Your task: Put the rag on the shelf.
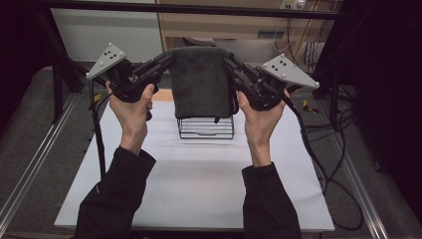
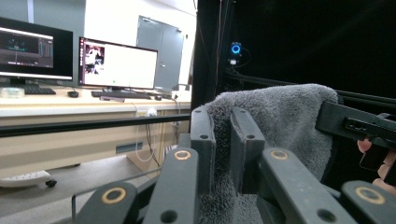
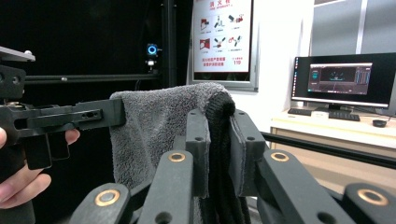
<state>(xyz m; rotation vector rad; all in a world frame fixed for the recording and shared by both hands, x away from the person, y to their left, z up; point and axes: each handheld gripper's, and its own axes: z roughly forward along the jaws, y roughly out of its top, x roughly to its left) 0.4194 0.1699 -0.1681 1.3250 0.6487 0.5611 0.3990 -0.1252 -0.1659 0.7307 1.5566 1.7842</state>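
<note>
Sleeves nearest; left gripper (image 1: 166, 59) and right gripper (image 1: 230, 60) are each pinching a top corner of the towel (image 1: 200, 82), keeping it spread, hanging above the rack (image 1: 206, 128).

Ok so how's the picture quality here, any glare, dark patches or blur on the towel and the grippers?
High view: the white table is evenly lit, the edges fall into darkness, and the grey towel is sharp. Left gripper view: the monitors glare white, the background behind the towel is black, and the left gripper looks soft up close. Right gripper view: the bright poster contrasts with a dark left half, and the right gripper is slightly blurred.
</note>
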